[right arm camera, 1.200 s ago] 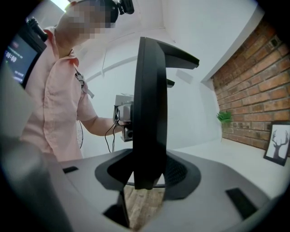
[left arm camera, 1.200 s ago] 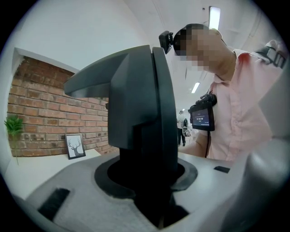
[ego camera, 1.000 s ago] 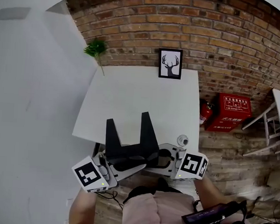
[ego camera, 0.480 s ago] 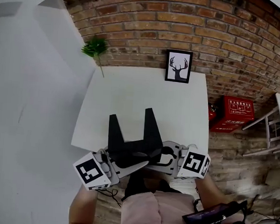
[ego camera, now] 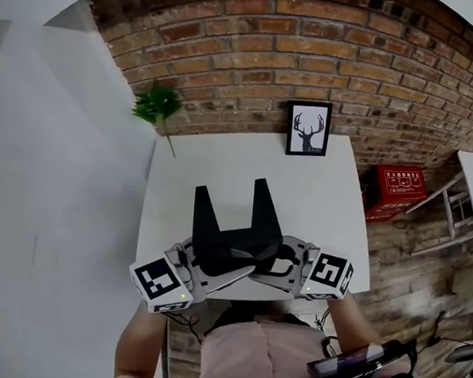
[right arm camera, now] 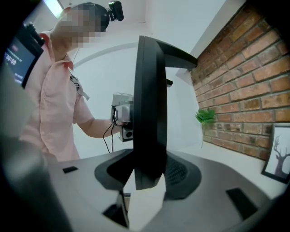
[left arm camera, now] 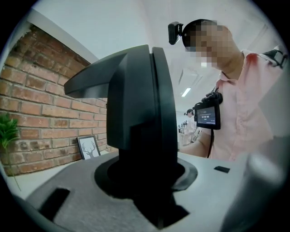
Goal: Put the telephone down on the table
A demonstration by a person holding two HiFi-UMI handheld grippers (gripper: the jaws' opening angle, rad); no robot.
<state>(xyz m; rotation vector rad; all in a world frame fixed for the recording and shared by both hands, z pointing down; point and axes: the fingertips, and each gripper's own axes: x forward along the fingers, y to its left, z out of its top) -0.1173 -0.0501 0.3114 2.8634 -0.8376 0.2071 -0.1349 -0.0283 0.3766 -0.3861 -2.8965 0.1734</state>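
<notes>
The telephone (ego camera: 289, 265) is a grey body with black recesses, held level in the air between both grippers over the near edge of the white table (ego camera: 246, 165). My left gripper (ego camera: 215, 259) comes in from the left and my right gripper (ego camera: 270, 259) from the right, facing each other. Each is shut on the telephone, its tall black upper jaw pressed on the top. In the left gripper view the grey telephone (left arm camera: 81, 190) fills the bottom under the left gripper (left arm camera: 147, 186). The right gripper view shows the telephone (right arm camera: 213, 181) under the right gripper (right arm camera: 145, 181). The lower jaws are hidden beneath it.
A framed deer picture (ego camera: 308, 129) leans on the brick wall (ego camera: 310, 60) at the table's far edge. A green plant (ego camera: 157, 106) stands by the far left corner. A red box (ego camera: 398, 183) and white furniture (ego camera: 462, 200) are on the right.
Both grippers have carried the telephone forward: it was short of the table's near edge and now hangs over that edge. Neither grip has changed.
</notes>
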